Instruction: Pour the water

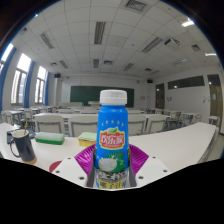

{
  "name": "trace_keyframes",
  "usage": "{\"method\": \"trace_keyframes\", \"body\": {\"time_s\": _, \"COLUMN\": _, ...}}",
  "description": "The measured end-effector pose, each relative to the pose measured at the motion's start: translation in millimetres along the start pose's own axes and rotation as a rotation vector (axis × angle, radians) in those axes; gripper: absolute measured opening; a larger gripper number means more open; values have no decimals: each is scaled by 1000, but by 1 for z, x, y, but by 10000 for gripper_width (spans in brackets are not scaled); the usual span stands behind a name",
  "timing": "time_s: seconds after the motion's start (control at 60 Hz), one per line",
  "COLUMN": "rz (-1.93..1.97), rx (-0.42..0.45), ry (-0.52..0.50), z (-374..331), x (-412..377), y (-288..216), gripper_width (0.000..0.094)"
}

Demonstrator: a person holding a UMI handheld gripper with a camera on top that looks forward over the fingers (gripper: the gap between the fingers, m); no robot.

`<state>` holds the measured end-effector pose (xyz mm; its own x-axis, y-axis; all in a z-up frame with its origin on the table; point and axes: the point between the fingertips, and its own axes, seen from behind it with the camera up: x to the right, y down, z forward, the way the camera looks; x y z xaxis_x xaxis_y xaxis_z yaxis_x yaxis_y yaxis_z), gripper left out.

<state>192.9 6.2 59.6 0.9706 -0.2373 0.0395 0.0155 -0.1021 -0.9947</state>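
Classroom: white desks [85, 122], green chalkboard [105, 95], windows [20, 82], ceiling lights [99, 32].

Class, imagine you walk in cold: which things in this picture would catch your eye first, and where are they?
A tall blue plastic bottle with a blue cap and a colourful label stands upright between the gripper fingers, whose magenta pads press its sides. Beside the fingers, a dark cup sits on the white table. Beyond them, a green chalkboard spans the far wall.

A clear plastic bottle [113, 135] with a bright blue screw cap (still on) and a blue-and-white label printed with red characters stands upright between the two magenta pads of the tongs [112, 160], which press against its lower sides, above the white tabletop [180, 150].
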Motion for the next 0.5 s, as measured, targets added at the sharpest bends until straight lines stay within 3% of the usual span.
{"method": "trace_keyframes", "body": {"time_s": 0.117, "rz": 11, "rx": 3, "ry": 35, "z": 29, "x": -22, "y": -16, "gripper_width": 382}}
{"method": "trace_keyframes", "body": {"time_s": 0.25, "rz": -115, "rx": -7, "ry": 28, "z": 28, "x": -35, "y": -25, "gripper_width": 377}}
{"method": "trace_keyframes", "body": {"time_s": 0.5, "rz": -1034, "rx": 198, "ry": 65, "z": 13, "x": -120, "y": -137, "gripper_width": 378}}
